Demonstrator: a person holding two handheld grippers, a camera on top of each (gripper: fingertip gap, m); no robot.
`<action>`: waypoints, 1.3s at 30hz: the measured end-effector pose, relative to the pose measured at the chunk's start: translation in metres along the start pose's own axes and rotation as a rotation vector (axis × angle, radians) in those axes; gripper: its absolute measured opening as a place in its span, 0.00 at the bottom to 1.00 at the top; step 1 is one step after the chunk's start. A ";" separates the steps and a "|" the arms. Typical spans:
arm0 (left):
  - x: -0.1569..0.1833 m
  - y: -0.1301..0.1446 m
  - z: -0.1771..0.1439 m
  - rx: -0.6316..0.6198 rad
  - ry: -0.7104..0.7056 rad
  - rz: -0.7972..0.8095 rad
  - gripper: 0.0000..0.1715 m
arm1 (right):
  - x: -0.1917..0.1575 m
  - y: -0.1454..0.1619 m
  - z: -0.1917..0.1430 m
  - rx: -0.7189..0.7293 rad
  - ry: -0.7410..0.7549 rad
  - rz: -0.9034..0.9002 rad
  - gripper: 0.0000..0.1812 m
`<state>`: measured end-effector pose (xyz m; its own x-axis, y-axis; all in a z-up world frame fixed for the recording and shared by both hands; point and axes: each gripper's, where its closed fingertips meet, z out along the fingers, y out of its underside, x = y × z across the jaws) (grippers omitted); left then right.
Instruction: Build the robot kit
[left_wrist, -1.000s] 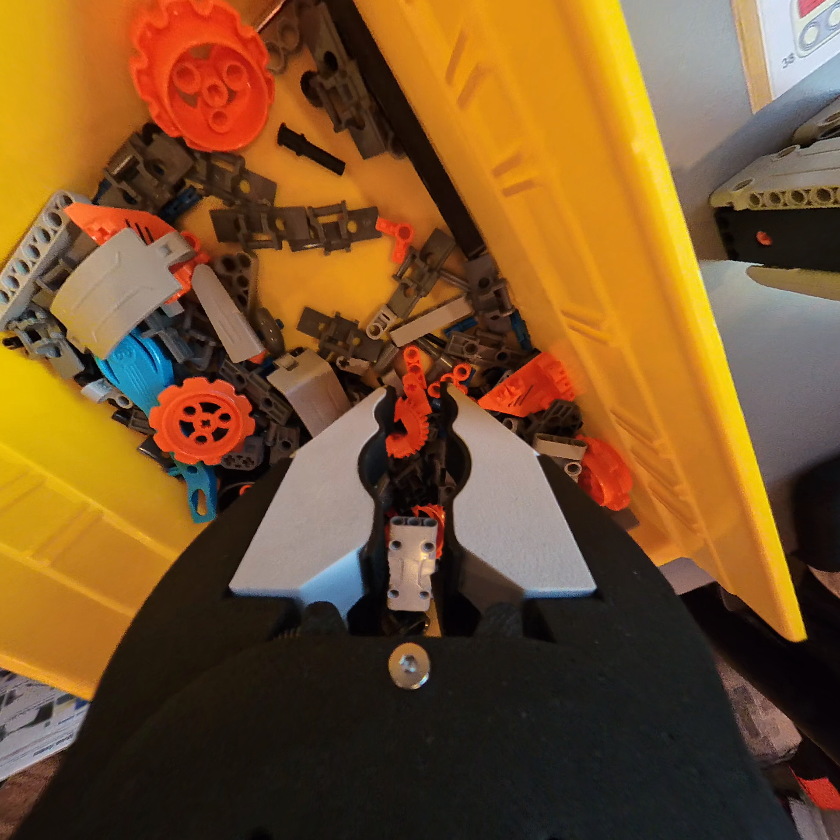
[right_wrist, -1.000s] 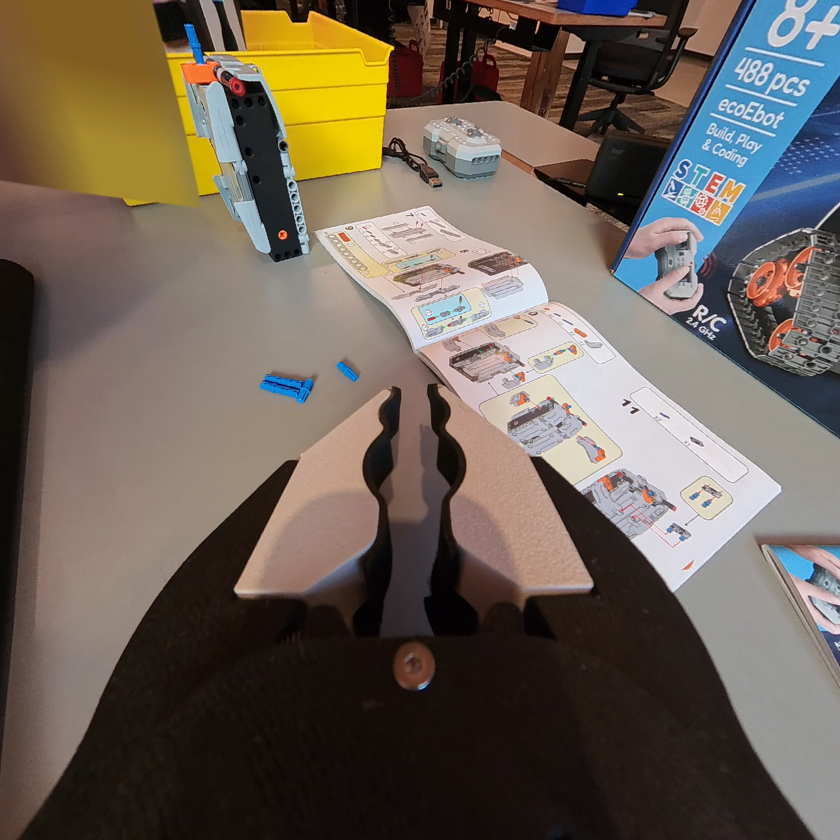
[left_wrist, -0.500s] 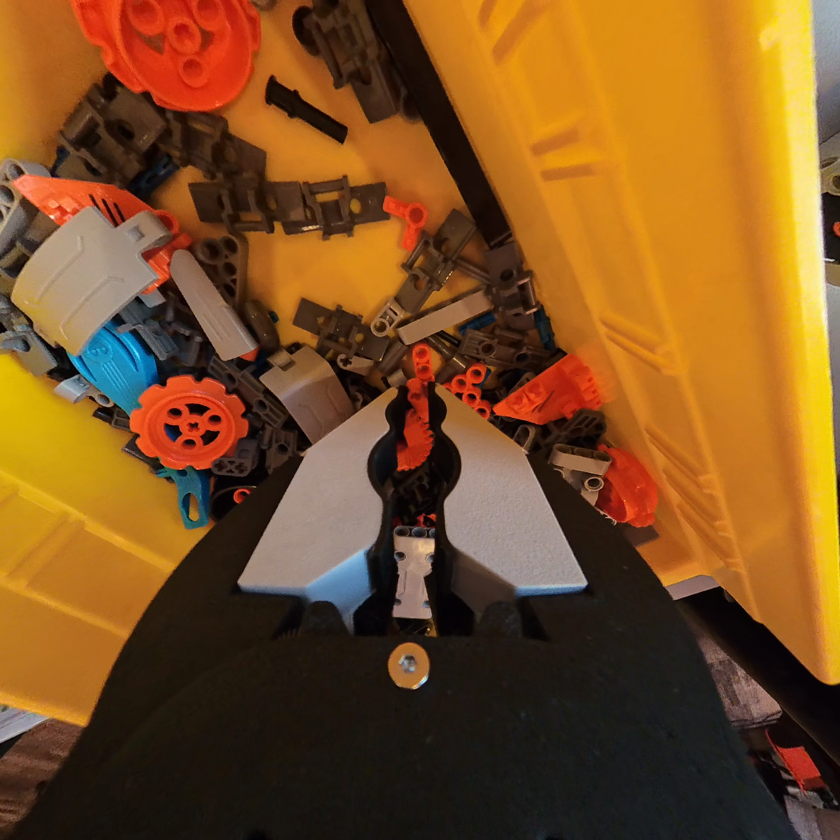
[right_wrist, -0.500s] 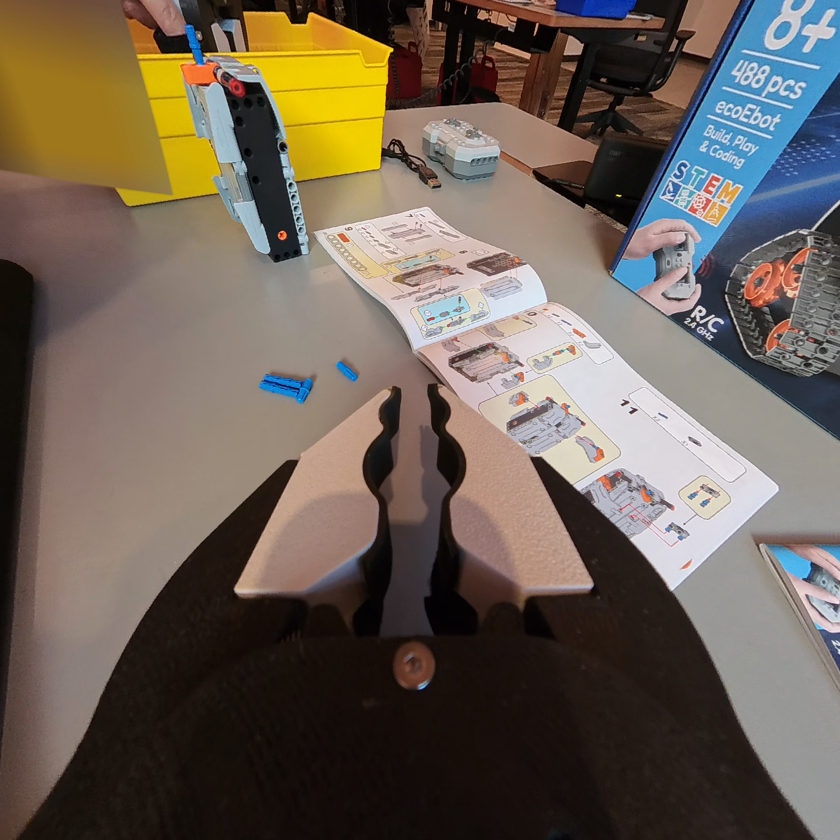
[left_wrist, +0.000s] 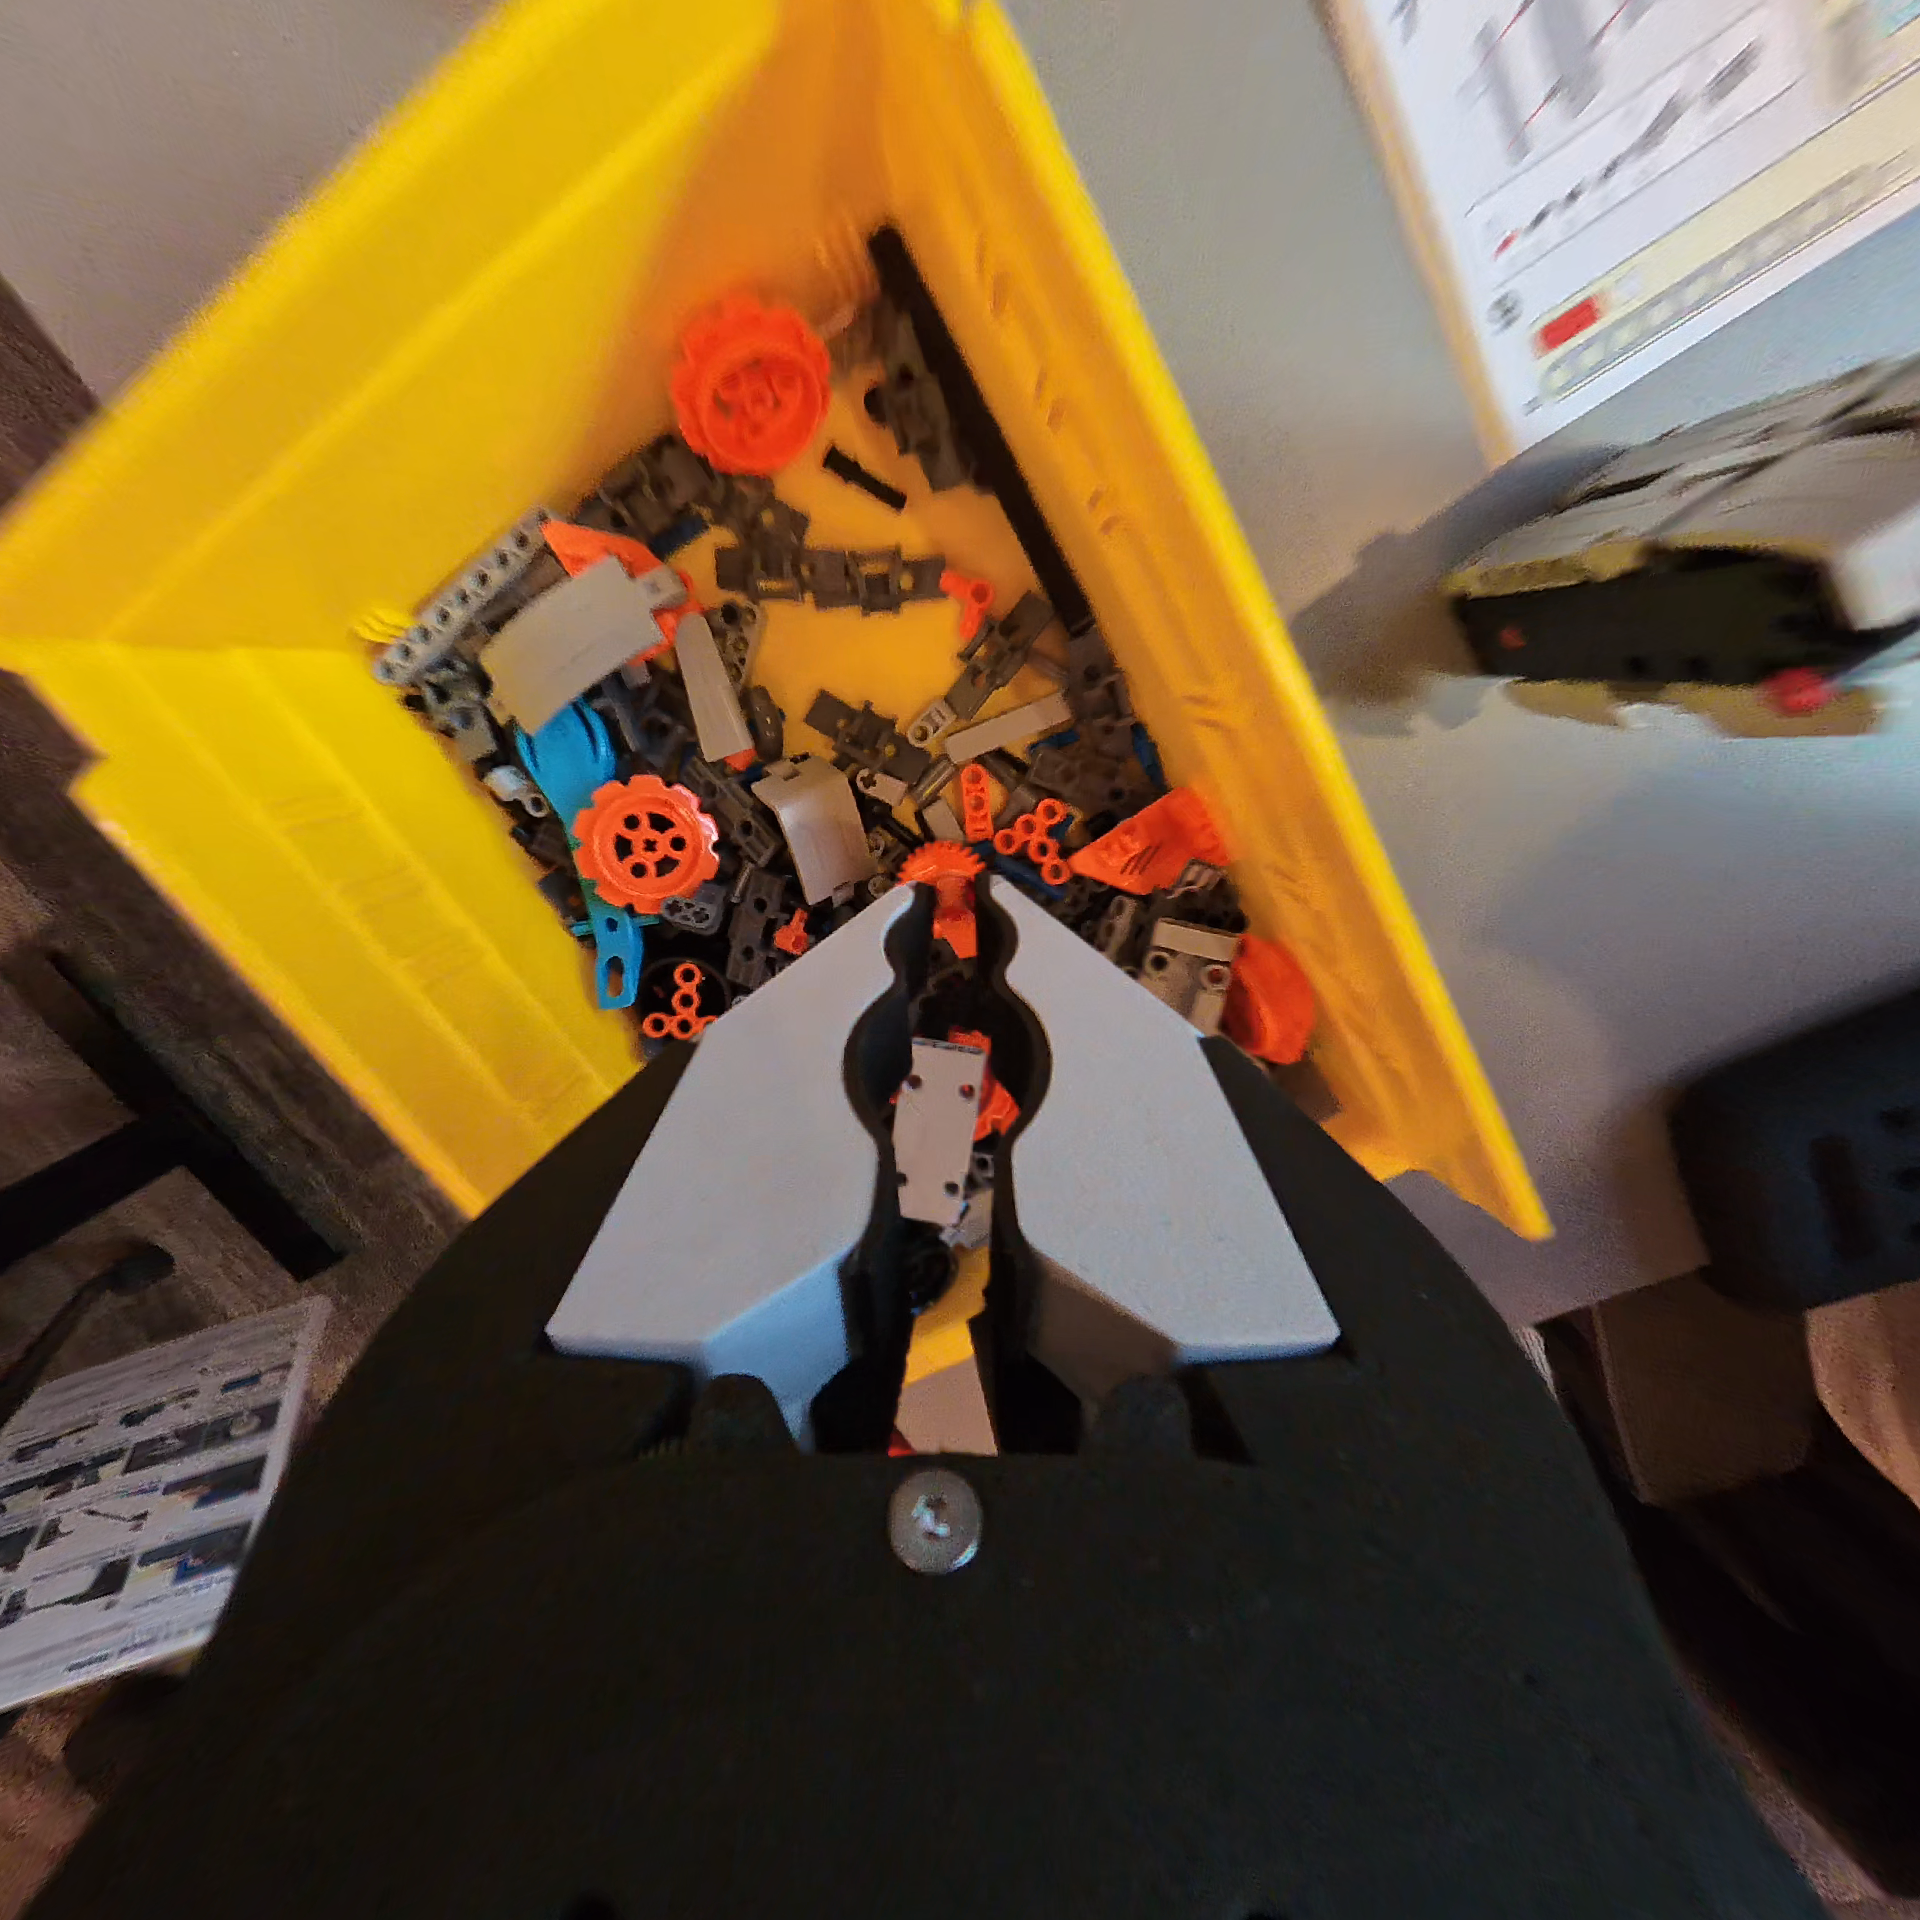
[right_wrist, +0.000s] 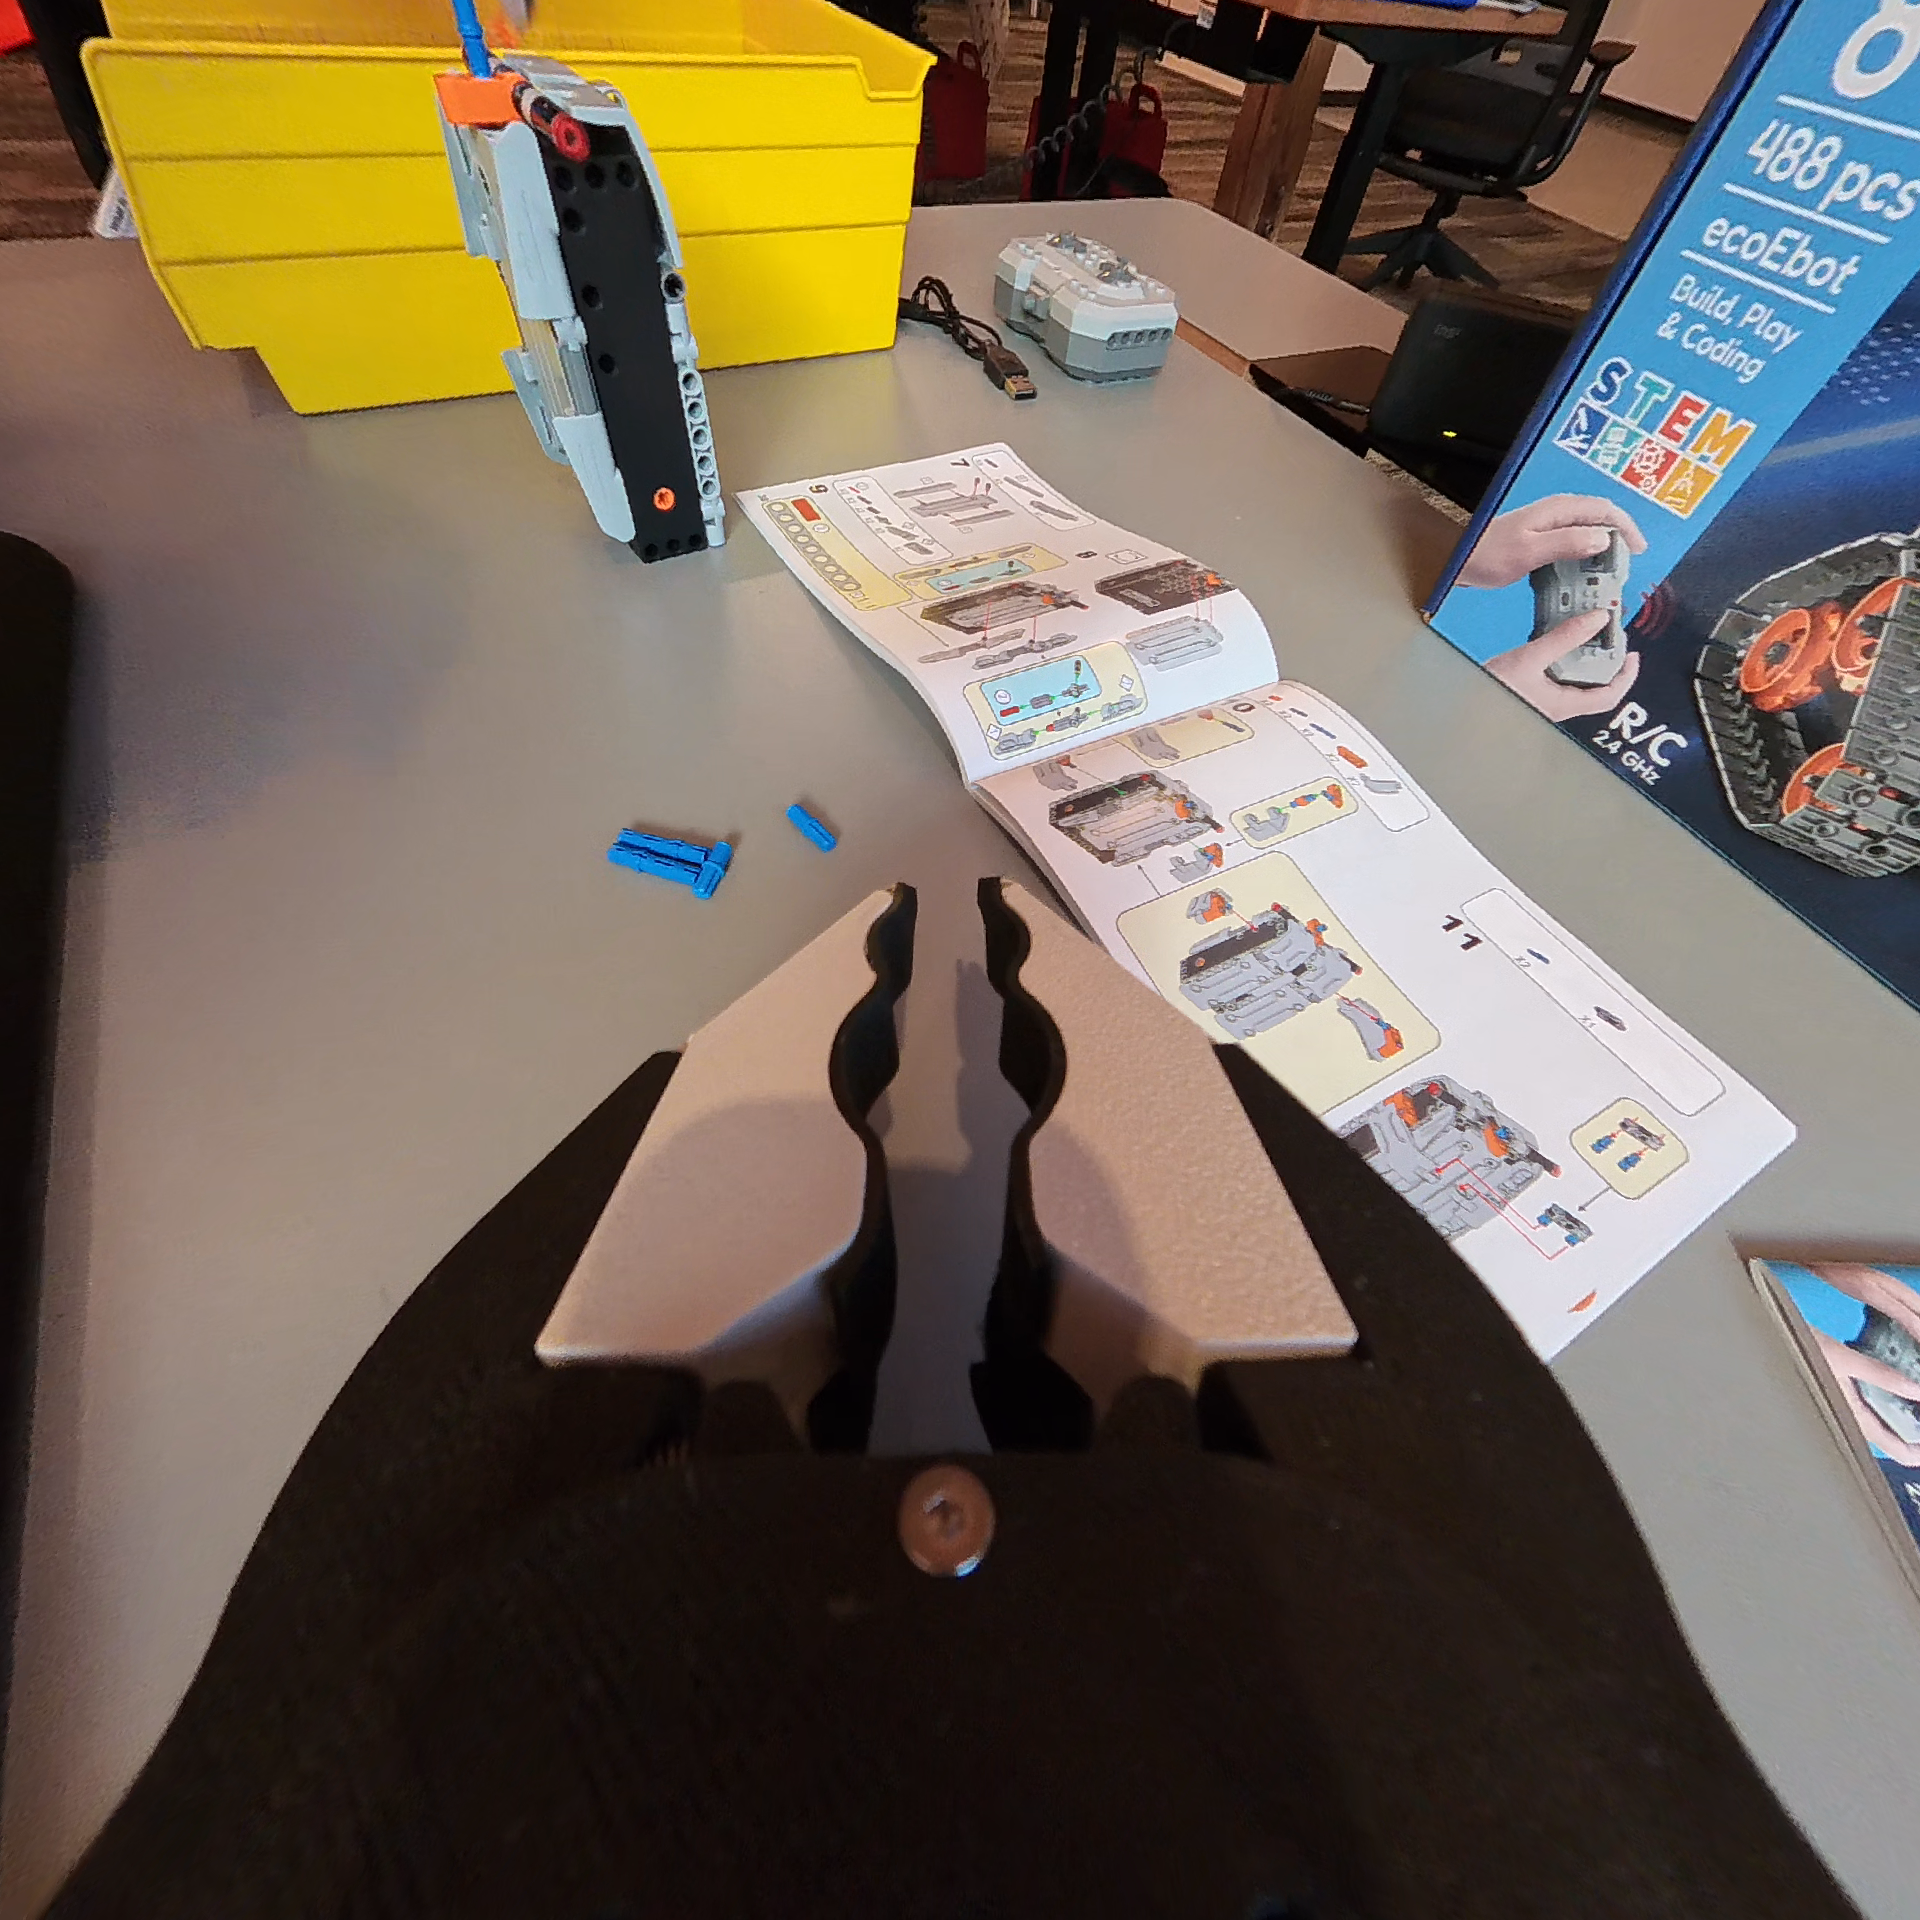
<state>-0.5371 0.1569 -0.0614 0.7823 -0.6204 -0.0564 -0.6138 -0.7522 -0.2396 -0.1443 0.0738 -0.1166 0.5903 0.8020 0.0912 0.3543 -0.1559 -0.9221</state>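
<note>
Left gripper (left_wrist: 951, 896) is up above the yellow parts bin (left_wrist: 395, 343), tips pinched almost together on a small orange gear (left_wrist: 940, 871), which pokes out just past the tips. Behind the tips, in the round gap between the fingers, a grey plate with holes (left_wrist: 935, 1132) and more orange show through; whether that plate is gripped or just lying in the bin below is hard to call. Ahead and to the left of the tips sits an orange sprocket wheel (left_wrist: 645, 842) with a blue curved piece (left_wrist: 566, 750) just behind it, and a grey curved panel (left_wrist: 816, 826) lies close to the tips. Farther ahead, a bigger orange wheel (left_wrist: 750, 382) rests near the bin's far end, amid dark grey track links (left_wrist: 831, 569). Off to the right, blurred, is the black and grey built module (left_wrist: 1683, 603).

Right gripper (right_wrist: 948, 902) hovers low over the grey table (right_wrist: 364, 675), fingers parted by a narrow gap with nothing between them. Just ahead and left lie a cluster of blue pins (right_wrist: 670, 860) and a single blue pin (right_wrist: 811, 828), apart from each other. To the right spreads the open instruction booklet (right_wrist: 1195, 831); beyond it stands the blue kit box (right_wrist: 1745, 436). Far ahead, the module (right_wrist: 592, 312) stands upright before the bin (right_wrist: 312, 208), with a grey battery unit (right_wrist: 1086, 307) and a USB cable (right_wrist: 977, 338) off right.
</note>
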 end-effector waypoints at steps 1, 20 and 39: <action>0.006 -0.007 -0.016 0.034 -0.010 0.009 0.03 | 0.000 0.001 0.000 -0.004 -0.002 -0.001 0.06; 0.284 -0.062 0.008 -0.007 0.221 0.373 0.03 | -0.008 0.006 0.003 -0.067 -0.022 -0.033 0.07; 0.290 -0.058 0.105 -0.289 0.118 0.215 0.03 | -0.016 0.002 -0.006 -0.080 -0.041 -0.119 0.08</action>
<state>-0.2641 0.0438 -0.1660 0.6249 -0.7796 0.0401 -0.7805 -0.6231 0.0503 -0.1490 0.0569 -0.1174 0.5116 0.8399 0.1811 0.4773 -0.1026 -0.8727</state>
